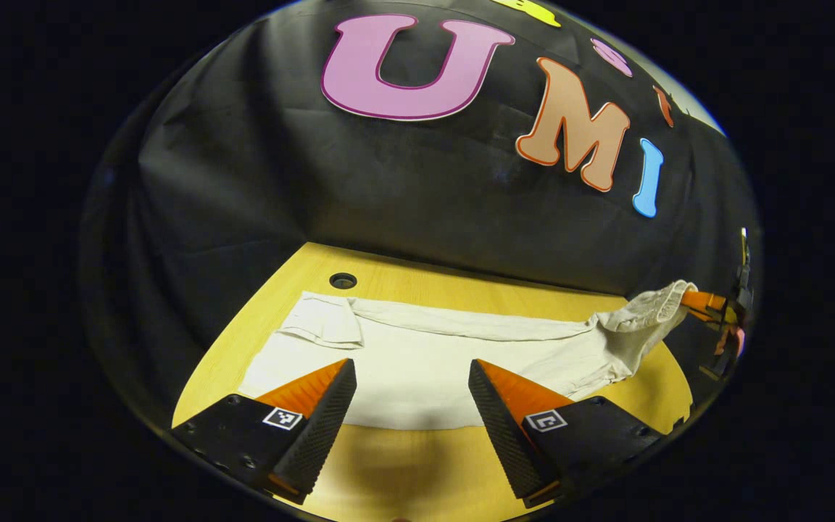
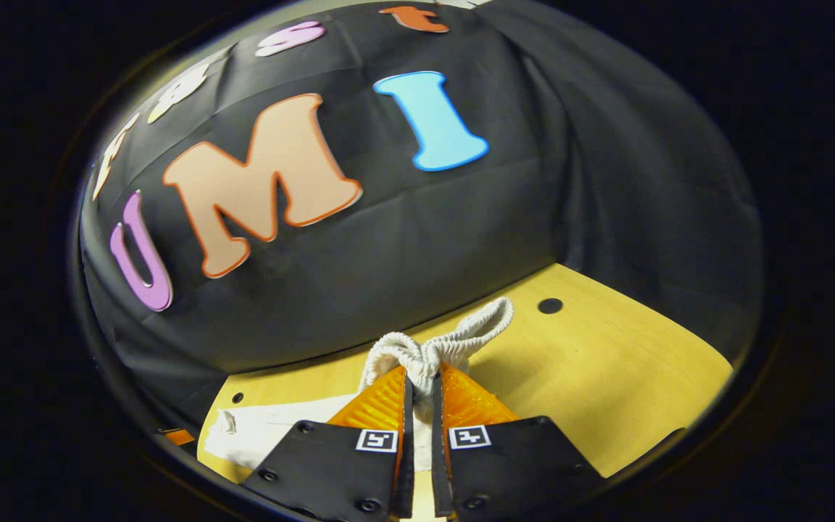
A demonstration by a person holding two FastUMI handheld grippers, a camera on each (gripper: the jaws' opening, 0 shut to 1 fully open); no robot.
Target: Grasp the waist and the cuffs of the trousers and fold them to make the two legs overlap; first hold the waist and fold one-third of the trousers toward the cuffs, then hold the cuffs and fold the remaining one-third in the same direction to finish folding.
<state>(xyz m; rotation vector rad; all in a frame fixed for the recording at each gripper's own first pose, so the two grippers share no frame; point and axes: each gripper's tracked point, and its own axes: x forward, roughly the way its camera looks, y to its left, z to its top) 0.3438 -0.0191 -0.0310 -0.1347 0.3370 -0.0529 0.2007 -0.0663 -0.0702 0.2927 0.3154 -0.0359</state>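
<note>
Trousers (image 1: 425, 355) lie flat across the wooden surface (image 1: 403, 464) in the left gripper view, running along its far edge, with one end near the far-left corner beside a round cable hole (image 1: 343, 280). Left claw (image 1: 412, 395) hangs above the near edge of the cloth, fingers spread wide, nothing between them, so it is released. At the right end of the surface the ribbed waistband (image 1: 653, 304) is lifted off the wood, pinched by the right claw (image 1: 693, 301).

Right gripper view: right claw (image 2: 422, 380) is clenched, both fingers pressing on the bunched waistband (image 2: 439, 348), a loop of which sticks up past the fingertips. Rest of the trousers (image 2: 272, 428) trails off to the left along the surface (image 2: 606, 377). Another hole (image 2: 550, 306) sits in bare wood to the right.

Progress, as I read it: garment looks narrow, so the legs are likely already overlapped, though I can't confirm the layers. Waist is gripped and raised, so the first third-fold toward the cuffs is starting, not done. Left: finish that fold, then the cuff fold.
</note>
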